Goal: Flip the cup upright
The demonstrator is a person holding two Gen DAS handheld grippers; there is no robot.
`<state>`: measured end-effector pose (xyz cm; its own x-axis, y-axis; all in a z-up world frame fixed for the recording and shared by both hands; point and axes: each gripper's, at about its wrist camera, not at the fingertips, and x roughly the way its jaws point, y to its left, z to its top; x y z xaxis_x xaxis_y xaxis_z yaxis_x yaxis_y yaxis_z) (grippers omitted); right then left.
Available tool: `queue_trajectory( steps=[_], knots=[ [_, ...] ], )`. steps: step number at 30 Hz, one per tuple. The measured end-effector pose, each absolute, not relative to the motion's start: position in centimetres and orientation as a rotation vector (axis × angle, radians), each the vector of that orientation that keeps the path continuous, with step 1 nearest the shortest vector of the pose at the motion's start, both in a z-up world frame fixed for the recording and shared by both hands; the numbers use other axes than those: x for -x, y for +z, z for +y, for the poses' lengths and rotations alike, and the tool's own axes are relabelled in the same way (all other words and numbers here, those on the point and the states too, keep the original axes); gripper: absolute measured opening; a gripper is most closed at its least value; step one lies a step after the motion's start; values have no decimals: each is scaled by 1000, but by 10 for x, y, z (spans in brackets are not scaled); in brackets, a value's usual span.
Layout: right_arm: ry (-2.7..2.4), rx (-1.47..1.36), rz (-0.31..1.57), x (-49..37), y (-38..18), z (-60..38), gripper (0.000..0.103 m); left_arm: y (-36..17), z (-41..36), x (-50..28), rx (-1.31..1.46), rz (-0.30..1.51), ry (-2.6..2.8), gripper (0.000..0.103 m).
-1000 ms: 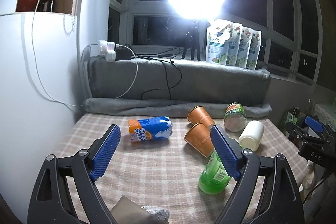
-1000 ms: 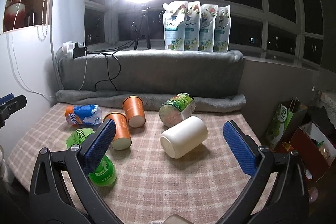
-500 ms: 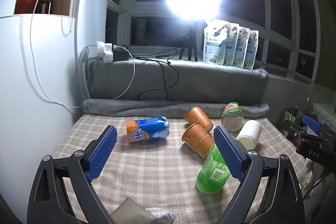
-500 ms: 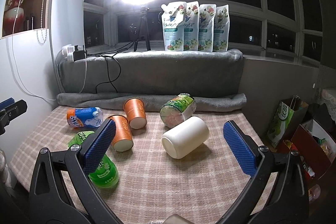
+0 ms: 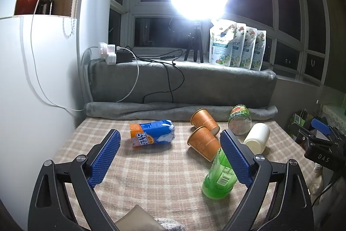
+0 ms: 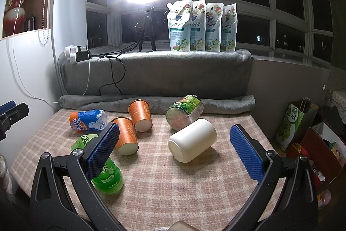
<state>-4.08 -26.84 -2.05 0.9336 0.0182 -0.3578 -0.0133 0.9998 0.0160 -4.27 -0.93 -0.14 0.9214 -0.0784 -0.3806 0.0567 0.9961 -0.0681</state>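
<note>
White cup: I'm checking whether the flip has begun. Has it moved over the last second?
No. The white cup lies on its side as before, in the same spot just in front of the green-labelled jar, which has not shifted either.

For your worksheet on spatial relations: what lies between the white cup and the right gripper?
Nothing: in the right wrist view only bare checked cloth separates the white cup from the open right gripper.

Three cups (image 6: 192,143), four pouches (image 6: 202,27)

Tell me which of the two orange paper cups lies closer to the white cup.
The rear orange cup, beside the grey rolled blanket. Its base faces the white cup. The front orange cup lies farther left, next to the green bottle.
</note>
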Motion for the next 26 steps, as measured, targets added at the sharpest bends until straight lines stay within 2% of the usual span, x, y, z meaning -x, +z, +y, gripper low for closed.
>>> queue_trajectory(
  steps=[26],
  knots=[
    [17, -11, 369, 41, -21, -266, 103, 4, -6, 44, 46, 369, -61, 93]
  ],
)
